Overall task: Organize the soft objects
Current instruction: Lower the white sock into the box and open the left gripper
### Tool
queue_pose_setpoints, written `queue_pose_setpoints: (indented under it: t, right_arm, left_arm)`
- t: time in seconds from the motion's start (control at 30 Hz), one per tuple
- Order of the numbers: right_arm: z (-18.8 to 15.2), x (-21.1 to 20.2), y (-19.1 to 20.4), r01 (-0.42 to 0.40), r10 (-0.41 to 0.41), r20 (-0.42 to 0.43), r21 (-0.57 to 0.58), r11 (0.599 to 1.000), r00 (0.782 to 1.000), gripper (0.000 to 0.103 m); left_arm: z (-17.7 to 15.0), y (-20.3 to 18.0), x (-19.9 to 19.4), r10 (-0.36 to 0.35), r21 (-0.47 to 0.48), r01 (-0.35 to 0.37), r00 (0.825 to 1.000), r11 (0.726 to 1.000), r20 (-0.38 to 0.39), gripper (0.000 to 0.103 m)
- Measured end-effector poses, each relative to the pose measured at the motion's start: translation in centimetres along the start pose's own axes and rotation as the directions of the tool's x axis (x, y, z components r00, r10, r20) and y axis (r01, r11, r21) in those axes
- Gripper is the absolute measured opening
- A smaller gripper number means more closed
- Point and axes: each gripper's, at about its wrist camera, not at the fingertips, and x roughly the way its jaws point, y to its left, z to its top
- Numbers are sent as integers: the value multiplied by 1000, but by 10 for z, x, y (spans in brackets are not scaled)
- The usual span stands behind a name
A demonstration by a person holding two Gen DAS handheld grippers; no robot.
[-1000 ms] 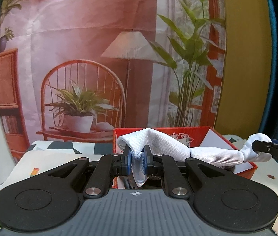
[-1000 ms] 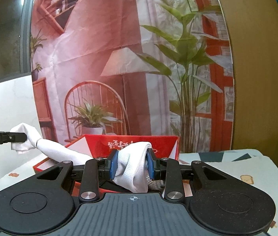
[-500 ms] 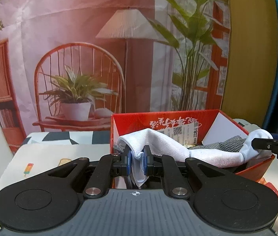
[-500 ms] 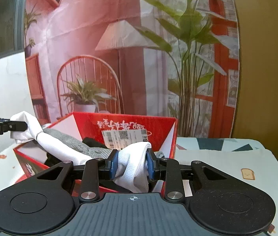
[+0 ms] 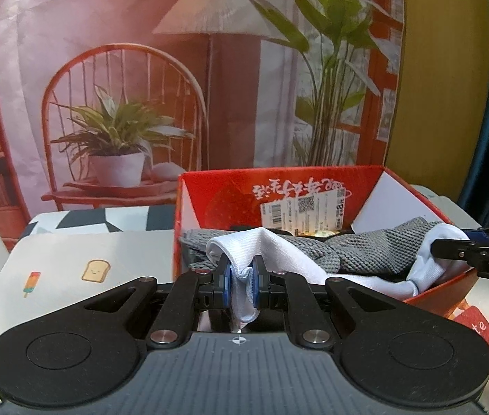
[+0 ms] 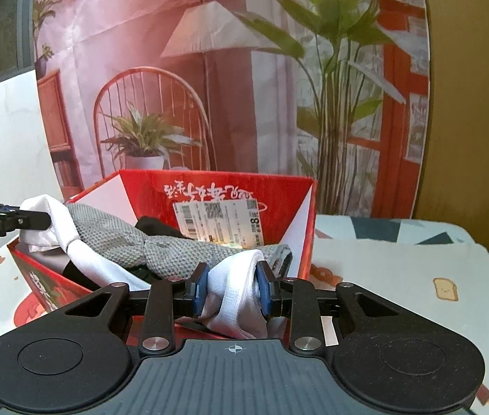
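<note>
left gripper (image 5: 241, 285): tilted down, clamped on sock (image 5: 279, 252) end | right gripper (image 6: 232, 288): tilted down, clamped on other end | sock: stretched over box (image 5: 376, 180), possibly touching grey cloth (image 5: 365, 252)

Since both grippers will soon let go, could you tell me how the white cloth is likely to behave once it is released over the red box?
The white cloth looks floppy: it sags between the left gripper and right gripper. It will probably slump onto the grey knitted cloth in the red box. An end might drape over the rim.
</note>
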Motion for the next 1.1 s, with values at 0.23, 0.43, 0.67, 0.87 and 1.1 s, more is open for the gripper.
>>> queue_pose_setpoints:
  t: [0.23,0.43,0.67,0.87,1.1]
  right_arm:
    - [3,13,1,-1,1,-34,12,1000,999,26]
    - [4,14,1,9,-8,-39,13,1000,999,31]
    - [11,0,5,13,-13,-14,27,1000,1000,45]
    - [24,-23,5,-6,4,20,80,997,1000,86]
    - [43,-61,4,-26,17,62,146,989,998,102]
  left_arm:
    - [-2,-12,12,-31,41,33,998,999,-51,13]
    - [-2,-14,15,-31,49,35,997,998,-75,20]
    - [6,-18,0,-22,64,25,999,998,-41,71]
    - [16,-23,-23,-11,42,12,1000,999,-6,103]
    - [29,-26,-64,71,-16,-70,997,997,31,103]
